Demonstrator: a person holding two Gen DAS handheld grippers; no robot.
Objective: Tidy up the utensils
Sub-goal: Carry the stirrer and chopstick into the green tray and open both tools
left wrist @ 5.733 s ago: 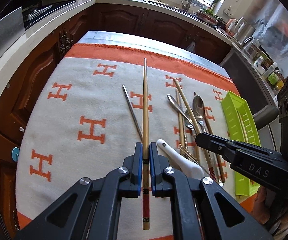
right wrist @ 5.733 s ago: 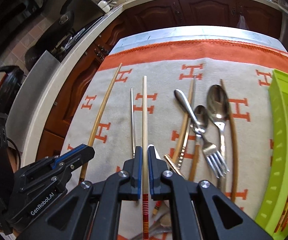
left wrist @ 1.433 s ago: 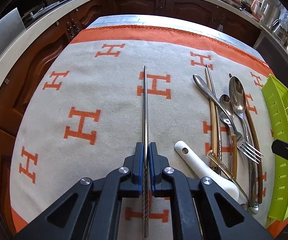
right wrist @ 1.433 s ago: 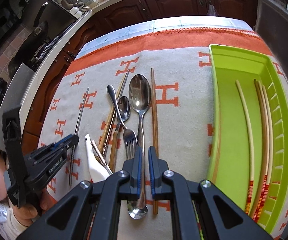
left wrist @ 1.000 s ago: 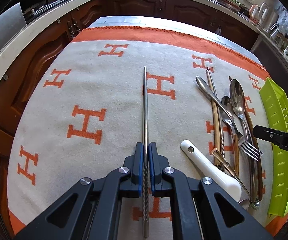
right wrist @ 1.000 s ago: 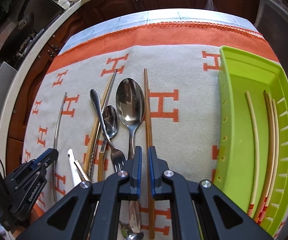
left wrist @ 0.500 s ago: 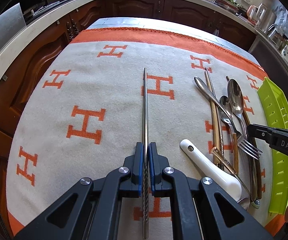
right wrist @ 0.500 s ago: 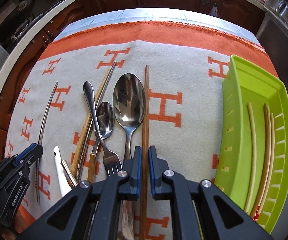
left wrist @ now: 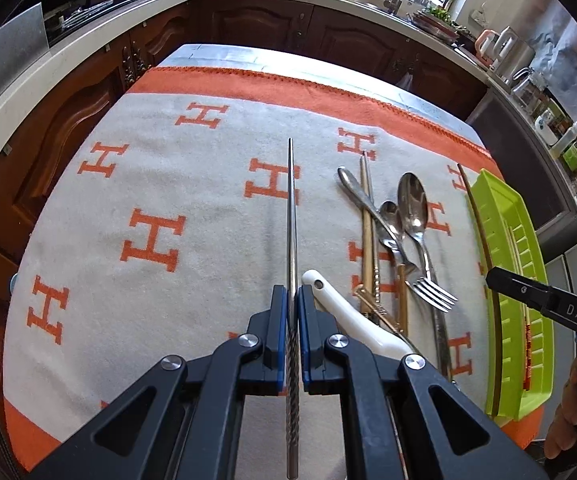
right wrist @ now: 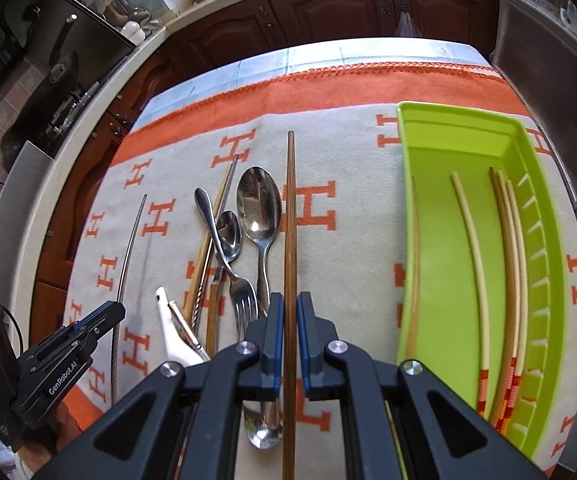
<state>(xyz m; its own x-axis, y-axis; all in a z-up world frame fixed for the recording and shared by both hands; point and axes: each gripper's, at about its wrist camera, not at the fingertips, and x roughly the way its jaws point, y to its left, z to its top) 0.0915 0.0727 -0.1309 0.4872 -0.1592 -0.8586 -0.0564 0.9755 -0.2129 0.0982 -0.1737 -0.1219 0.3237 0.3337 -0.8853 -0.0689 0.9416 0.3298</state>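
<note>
My left gripper (left wrist: 292, 300) is shut on a metal chopstick (left wrist: 291, 216) and holds it above the cloth. My right gripper (right wrist: 290, 306) is shut on a dark wooden chopstick (right wrist: 290, 216), lifted above the cloth just left of the green tray (right wrist: 536, 168). The tray holds several chopsticks (right wrist: 468, 232). On the cloth lie a large spoon (right wrist: 259, 208), a small spoon (right wrist: 228, 236), a fork (right wrist: 244, 296), a white ceramic spoon (left wrist: 344, 316) and more chopsticks (left wrist: 366, 232).
The utensils rest on a white cloth with orange H marks (left wrist: 152, 236) over a table. Dark kitchen cabinets (left wrist: 256, 24) and a counter surround it. The left gripper shows in the right wrist view (right wrist: 100, 316), the right gripper in the left wrist view (left wrist: 492, 278).
My right gripper has closed on the dark wooden chopstick and lifted it off the cloth, toward the tray. My left gripper has risen with the metal chopstick still in it.
</note>
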